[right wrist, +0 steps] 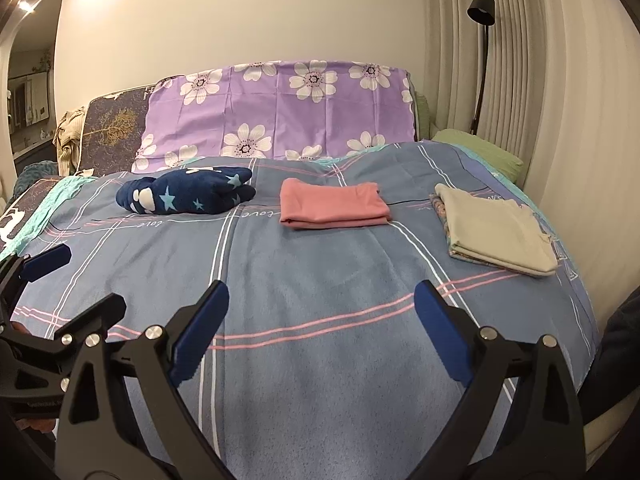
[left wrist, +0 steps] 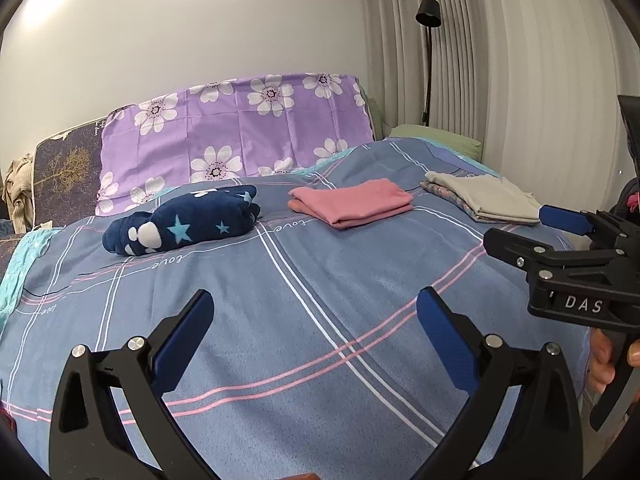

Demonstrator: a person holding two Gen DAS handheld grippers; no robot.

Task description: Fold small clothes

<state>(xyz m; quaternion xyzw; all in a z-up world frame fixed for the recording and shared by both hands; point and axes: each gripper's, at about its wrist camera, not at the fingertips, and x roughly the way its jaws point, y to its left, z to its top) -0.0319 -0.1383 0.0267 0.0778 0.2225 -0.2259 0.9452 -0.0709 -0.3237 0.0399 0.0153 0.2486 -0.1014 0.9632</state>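
Inspector: Bedspread [right wrist: 320,360] first, blue plaid. Left to right on it: navy star-print fleece bundle [right wrist: 188,196], pink folded garment [right wrist: 332,204], beige folded garment [right wrist: 496,232] on top of a patterned one [left wrist: 444,191]. All three lots well apart.

Operator: And my tools?

Inspector: Your left gripper [left wrist: 316,336] hangs over bare bedspread, jaws spread wide, nothing between them. Your right gripper [right wrist: 320,328] likewise, jaws wide, empty, clear of every garment. Purple floral pillow [right wrist: 280,108] stands behind; black lamp [right wrist: 482,8] by the curtain [right wrist: 540,80].
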